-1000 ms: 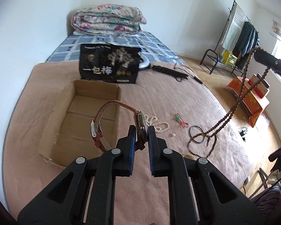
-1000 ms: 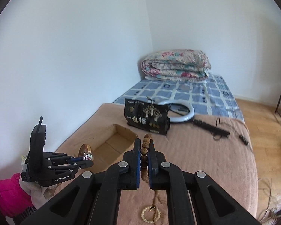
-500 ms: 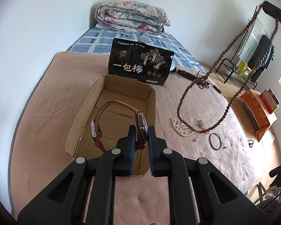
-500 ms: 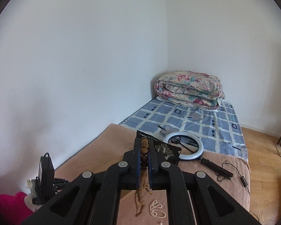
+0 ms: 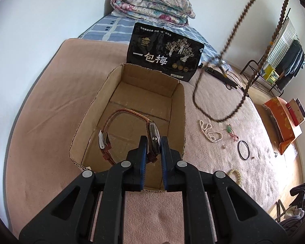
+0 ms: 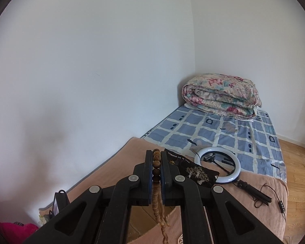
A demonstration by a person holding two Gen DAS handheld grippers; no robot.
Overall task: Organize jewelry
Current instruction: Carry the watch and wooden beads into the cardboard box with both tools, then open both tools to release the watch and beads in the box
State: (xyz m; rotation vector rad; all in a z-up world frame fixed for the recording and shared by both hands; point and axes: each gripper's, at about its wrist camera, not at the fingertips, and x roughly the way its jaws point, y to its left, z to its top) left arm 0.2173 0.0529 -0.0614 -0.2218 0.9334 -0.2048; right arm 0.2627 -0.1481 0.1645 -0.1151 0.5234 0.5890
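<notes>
Now my left gripper pinches a wristwatch by its case, jaws pressed against both faces of it; the woven orange-brown strap arches away to the left and ends in a silver clasp; the whole watch hangs over the open cardboard box, above its near end, and I cannot tell whether the strap touches the box floor. Behind the box stands a black packet printed with white characters and golden trees, its lower edge against the box's far wall. On the pink blanket to the right of the box lie a white pearl strand, a small green pendant on red cord, a thin black bangle and a pale bead bracelet, all apart from one another.

My right gripper is clamped tight on a long string of brown wooden beads; a few large beads show between the fingertips, and smaller ones trail down under the jaws. From the left wrist view the same string drops in a long loop from the upper right corner, its lowest curve hanging off the blanket just right of the box, near the pearls. Beyond lie a ring light on its folded stand, a blue checked sheet and a folded floral quilt.
</notes>
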